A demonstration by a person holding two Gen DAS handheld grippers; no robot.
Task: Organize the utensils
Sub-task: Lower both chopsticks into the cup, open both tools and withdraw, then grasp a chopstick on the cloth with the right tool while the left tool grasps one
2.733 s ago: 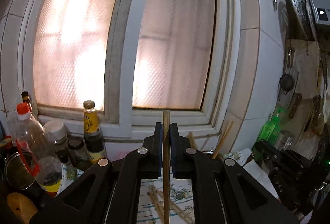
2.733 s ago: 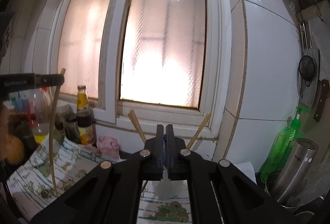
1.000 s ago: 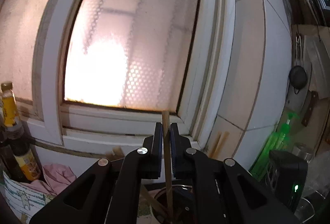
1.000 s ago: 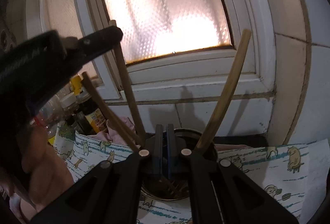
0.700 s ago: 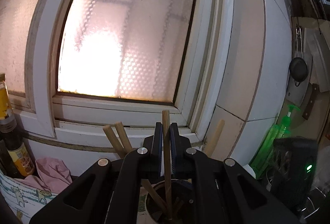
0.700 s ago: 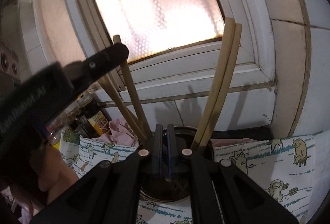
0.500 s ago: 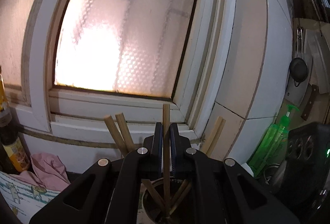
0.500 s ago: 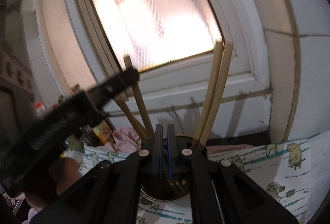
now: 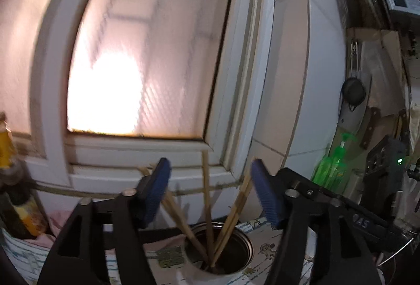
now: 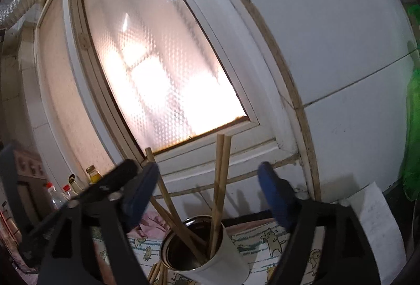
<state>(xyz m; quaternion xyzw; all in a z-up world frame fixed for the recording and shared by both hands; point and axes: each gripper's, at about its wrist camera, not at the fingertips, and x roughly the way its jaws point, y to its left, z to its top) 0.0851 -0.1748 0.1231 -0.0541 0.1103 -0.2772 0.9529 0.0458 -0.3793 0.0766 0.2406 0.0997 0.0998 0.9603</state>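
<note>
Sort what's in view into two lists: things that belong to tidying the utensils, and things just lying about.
Belongs to the job:
- chopsticks standing in the cup
- white cup holding them
- loose chopsticks on the cloth beside the cup
- left hand-held gripper and right hand-held gripper, both open

Just lying about:
- green soap bottle
- sauce bottles
- pink rag
- printed cloth

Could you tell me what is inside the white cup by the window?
The white cup holds several wooden chopsticks leaning apart against its dark rim. Their lower ends and the cup's bottom are hidden in shadow.
</note>
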